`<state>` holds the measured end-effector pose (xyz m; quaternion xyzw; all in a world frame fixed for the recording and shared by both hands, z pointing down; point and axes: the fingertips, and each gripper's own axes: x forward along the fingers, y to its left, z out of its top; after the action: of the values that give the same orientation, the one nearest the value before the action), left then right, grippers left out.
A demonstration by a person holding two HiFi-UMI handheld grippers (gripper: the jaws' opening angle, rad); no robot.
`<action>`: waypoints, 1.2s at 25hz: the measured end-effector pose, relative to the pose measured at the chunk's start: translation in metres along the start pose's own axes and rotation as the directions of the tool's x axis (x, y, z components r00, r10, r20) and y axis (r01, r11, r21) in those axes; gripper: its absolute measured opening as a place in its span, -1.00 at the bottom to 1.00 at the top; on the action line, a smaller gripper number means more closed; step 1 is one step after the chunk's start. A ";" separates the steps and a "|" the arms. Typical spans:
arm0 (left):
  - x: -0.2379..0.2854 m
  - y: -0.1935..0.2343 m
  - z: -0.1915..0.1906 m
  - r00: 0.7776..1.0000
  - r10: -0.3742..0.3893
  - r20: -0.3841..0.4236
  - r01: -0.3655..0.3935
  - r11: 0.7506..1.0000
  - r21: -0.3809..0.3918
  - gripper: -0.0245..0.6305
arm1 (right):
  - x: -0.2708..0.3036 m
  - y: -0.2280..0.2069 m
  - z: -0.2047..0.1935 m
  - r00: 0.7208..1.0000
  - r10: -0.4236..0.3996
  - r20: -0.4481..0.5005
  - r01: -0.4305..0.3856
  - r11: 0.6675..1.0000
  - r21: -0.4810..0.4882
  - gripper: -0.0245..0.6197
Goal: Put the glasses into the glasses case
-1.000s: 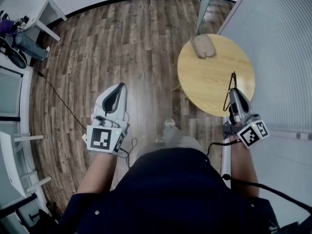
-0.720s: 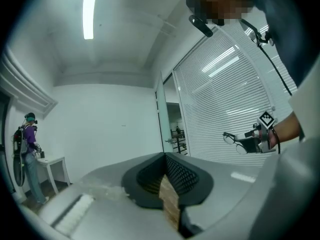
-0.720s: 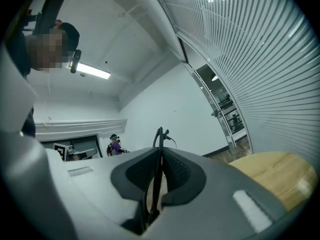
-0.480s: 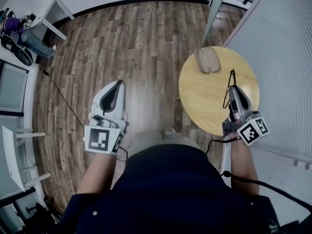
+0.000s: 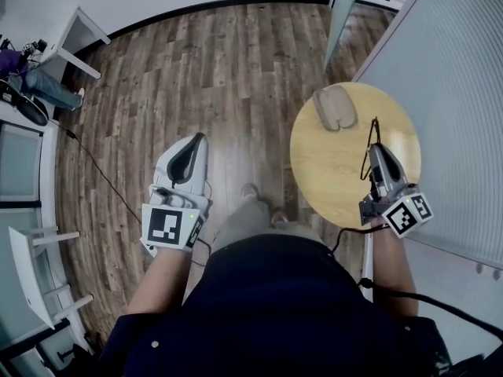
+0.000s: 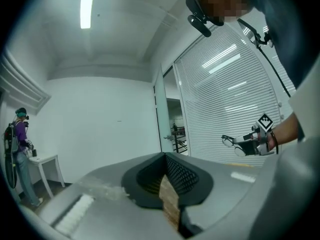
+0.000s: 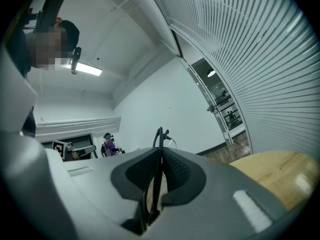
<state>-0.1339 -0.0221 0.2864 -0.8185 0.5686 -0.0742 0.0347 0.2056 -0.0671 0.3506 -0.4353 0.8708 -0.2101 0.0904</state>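
Note:
A thin black pair of glasses [image 5: 368, 149] is pinched edge-on in my right gripper [image 5: 375, 145], which is shut on them over the near right part of the round wooden table [image 5: 330, 171]. Their frame sticks up past the jaws in the right gripper view [image 7: 160, 134]. The tan glasses case [image 5: 335, 107] lies at the table's far edge, apart from the gripper. My left gripper [image 5: 199, 137] hovers over the wood floor left of the table, its jaws shut with nothing between them [image 6: 164, 155]. The left gripper view also catches the right gripper [image 6: 250, 145] holding the glasses [image 6: 229, 141].
A ribbed glass wall [image 5: 456, 93] runs close along the table's right side. A white side table [image 5: 75, 30] and another person [image 5: 35, 69] are far left. White furniture [image 5: 31, 242] and a floor cable [image 5: 102, 171] lie to the left.
The person has stepped forward, so the table and case sit lower and nearer in the head view. Both grippers moved along with the body and kept their pose; the glasses stay gripped.

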 end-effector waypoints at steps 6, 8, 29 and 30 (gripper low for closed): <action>0.044 0.047 0.001 0.999 -0.053 0.012 0.053 0.999 0.005 -0.92 | 0.044 -0.003 0.006 0.998 -0.059 0.009 0.060 0.998 -0.022 -0.83; 0.056 0.063 -0.001 0.997 -0.072 0.016 0.072 0.997 0.005 -0.92 | 0.060 -0.002 0.006 0.997 -0.076 0.013 0.077 0.996 -0.040 -0.83; 0.151 0.146 0.002 0.979 -0.192 0.064 0.195 0.980 -0.032 -0.92 | 0.133 -0.027 0.006 0.958 -0.285 -0.025 0.282 0.956 -0.080 -0.83; 0.154 0.147 0.002 0.981 -0.186 0.062 0.188 0.982 -0.034 -0.92 | 0.134 -0.031 0.005 0.958 -0.286 -0.029 0.283 0.956 -0.079 -0.83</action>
<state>-0.2170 -0.2181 0.2763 -0.8707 0.4893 -0.0418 0.0279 0.1487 -0.1918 0.3639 -0.5547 0.8079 -0.1973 0.0257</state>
